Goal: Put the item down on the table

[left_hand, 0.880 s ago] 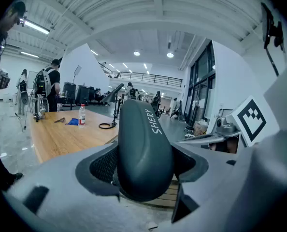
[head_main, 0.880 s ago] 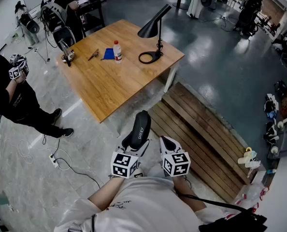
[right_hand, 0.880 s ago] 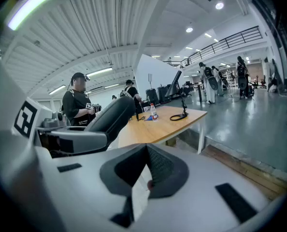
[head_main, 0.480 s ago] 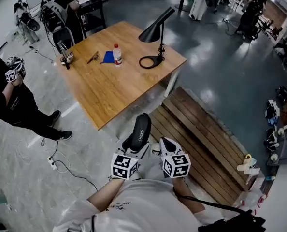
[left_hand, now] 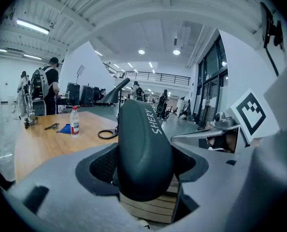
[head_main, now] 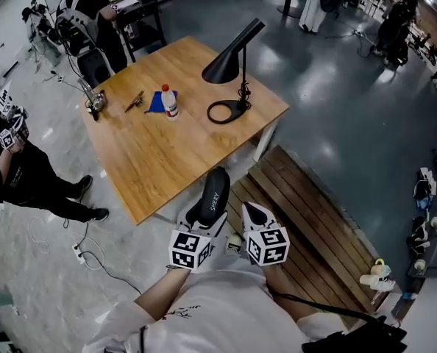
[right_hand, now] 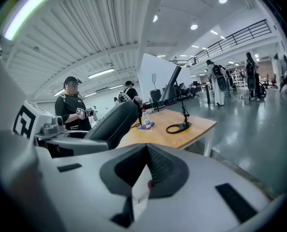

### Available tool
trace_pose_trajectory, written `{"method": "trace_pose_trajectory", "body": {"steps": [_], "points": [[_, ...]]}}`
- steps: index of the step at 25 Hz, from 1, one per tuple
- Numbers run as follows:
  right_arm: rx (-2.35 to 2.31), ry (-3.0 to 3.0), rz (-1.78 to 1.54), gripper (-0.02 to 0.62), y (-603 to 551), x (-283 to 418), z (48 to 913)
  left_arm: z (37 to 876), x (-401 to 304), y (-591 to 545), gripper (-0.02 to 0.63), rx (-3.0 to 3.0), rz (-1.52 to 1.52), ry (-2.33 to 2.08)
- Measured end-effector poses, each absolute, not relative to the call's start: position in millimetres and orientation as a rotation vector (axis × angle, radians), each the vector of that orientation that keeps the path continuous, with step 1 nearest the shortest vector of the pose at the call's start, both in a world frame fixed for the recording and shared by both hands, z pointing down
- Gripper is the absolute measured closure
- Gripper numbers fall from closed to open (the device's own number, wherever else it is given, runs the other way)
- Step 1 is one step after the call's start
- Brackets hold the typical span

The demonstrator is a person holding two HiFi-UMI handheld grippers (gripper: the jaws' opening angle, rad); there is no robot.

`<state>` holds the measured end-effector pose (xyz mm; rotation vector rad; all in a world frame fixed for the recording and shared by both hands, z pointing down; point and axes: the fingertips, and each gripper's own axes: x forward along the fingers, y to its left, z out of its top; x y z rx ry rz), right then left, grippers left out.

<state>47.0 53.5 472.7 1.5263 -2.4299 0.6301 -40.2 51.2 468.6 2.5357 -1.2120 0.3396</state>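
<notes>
A dark oblong case [head_main: 211,197] printed "SHERY" stands upright between the jaws of my left gripper [head_main: 206,218], which is shut on it. In the left gripper view the case [left_hand: 143,149] fills the middle, pinched at its lower part by the left gripper [left_hand: 144,170]. My right gripper [head_main: 254,213] is just right of it, shut and empty; in its own view the right gripper [right_hand: 146,170] has its tips together and the case [right_hand: 112,122] shows at the left. Both are held close to my chest, short of the wooden table [head_main: 167,160].
On the table stand a black desk lamp [head_main: 229,72], a plastic bottle [head_main: 170,101], a blue cloth [head_main: 154,101], a small tool [head_main: 135,100] and a metal object [head_main: 93,103]. A wooden slatted platform [head_main: 307,212] lies right of the table. A person [head_main: 12,160] stands at the left.
The table has drawn nearer in the head view and its near corner sits lower. The person at the left has shifted further left. Both grippers keep their hold and place.
</notes>
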Motion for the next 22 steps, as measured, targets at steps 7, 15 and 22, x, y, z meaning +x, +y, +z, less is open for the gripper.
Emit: {"method": "trace_pose_trajectory", "body": {"steps": [7,15,22], "points": [[1.455,-2.469,0.571,0.594,-15.6,75.2,460.7,458.0,-12.8,-3.9,0.281,2.52,0.344,-1.28],[1.458,-2.475,0.586,0.594,-52.3,77.8,456.8,460.0,-7.4,-37.1,0.281,2.504,0.373,-1.27],[1.502,-2.452,0.614,0.594,-82.8,72.0,456.1,465.0,-16.6,-67.1,0.281,2.519,0.425,-1.233]]}}
